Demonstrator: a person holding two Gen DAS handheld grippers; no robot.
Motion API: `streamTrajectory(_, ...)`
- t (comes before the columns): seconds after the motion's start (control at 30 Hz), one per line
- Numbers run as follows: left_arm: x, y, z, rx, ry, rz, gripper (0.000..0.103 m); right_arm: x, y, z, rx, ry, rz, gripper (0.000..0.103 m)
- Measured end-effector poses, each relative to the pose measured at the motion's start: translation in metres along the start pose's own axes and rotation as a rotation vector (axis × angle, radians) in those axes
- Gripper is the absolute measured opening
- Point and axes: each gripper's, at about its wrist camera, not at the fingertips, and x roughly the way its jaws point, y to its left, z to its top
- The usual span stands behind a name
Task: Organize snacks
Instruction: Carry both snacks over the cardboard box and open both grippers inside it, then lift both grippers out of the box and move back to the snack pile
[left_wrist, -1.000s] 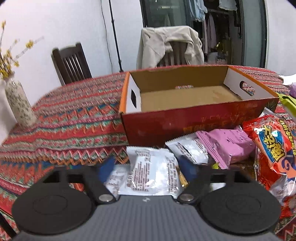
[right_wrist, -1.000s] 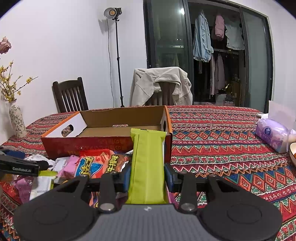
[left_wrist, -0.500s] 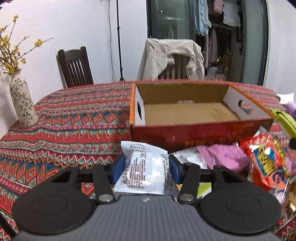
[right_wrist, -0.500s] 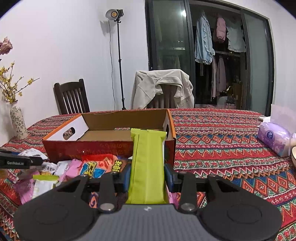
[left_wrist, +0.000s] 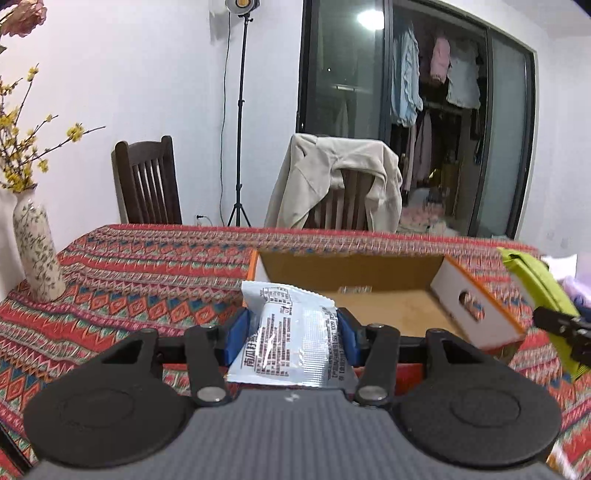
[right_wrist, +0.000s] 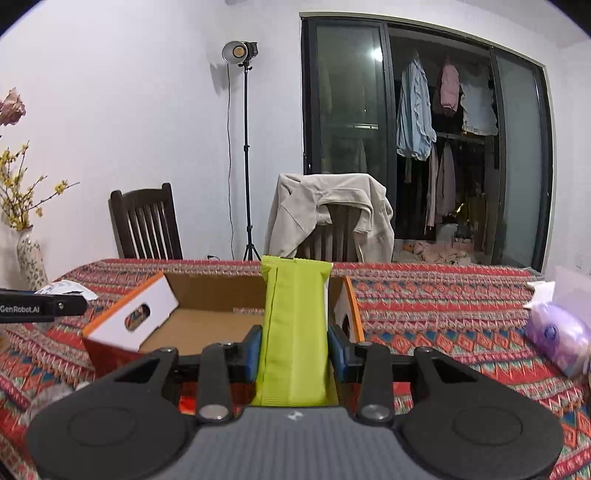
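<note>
Cardboard box (left_wrist: 369, 273) on the table looks empty; nothing stowed yet. Left gripper (left_wrist: 291, 334) jaws clamp a silver snack packet (left_wrist: 291, 343) before the box's near wall, small print unreadable. Right gripper (right_wrist: 293, 350) jaws clamp a green snack bar (right_wrist: 295, 332), unlabelled, at the box's right end. Both drops remain. "GenRobot.AI" reads on the left gripper's finger.

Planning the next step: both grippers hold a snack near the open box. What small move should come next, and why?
Probably carry both forward over the cardboard box and lower them in. The left gripper pinches the silver packet, the right gripper the green packet, and the box looks almost empty.
</note>
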Motion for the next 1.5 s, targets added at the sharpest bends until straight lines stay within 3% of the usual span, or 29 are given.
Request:
streamTrajectory(0.43, 0.067, -0.009, 0.038, -0.085, -0.006, 0.042, 0.052, 0.076, -0.001, 0.047, 0.048, -0.009, -0.021, 0.036)
streamTrajectory(0.77, 0.108, -0.006, 0.023, -0.074, 0.038, 0.062, 0.052, 0.123, -0.007, 0.033, 0.051, 0.050, -0.013, 0.036)
streamTrajectory(1.07, 0.119, -0.002, 0.012, -0.074, 0.071, 0.061, 0.052, 0.146, -0.012, 0.019, 0.049, 0.132, -0.026, 0.037)
streamTrajectory(1.13, 0.119, -0.003, 0.010, -0.072, 0.071, 0.056, 0.054, 0.149, -0.013, 0.016, 0.050, 0.153, -0.023, 0.038)
streamTrajectory(1.23, 0.116, -0.004, 0.009, -0.067, 0.052, 0.061, 0.071, 0.148, -0.015, 0.015, 0.055, 0.152, -0.018, 0.039)
streamTrajectory(1.3, 0.112, -0.004, 0.010, -0.074, 0.028, 0.067, 0.088, 0.144, -0.016, 0.014, 0.065, 0.142, -0.013, 0.053)
streamTrajectory(1.33, 0.109, -0.004, 0.010, -0.076, 0.014, 0.069, 0.092, 0.142, -0.016, 0.014, 0.071, 0.133, -0.009, 0.075)
streamTrajectory(1.37, 0.107, -0.004, 0.010, -0.080, 0.003, 0.069, 0.101, 0.140, -0.016, 0.014, 0.073, 0.125, -0.006, 0.088)
streamTrajectory(1.5, 0.099, -0.003, 0.011, -0.097, -0.032, 0.066, 0.103, 0.135, -0.015, 0.015, 0.075, 0.105, -0.003, 0.099)
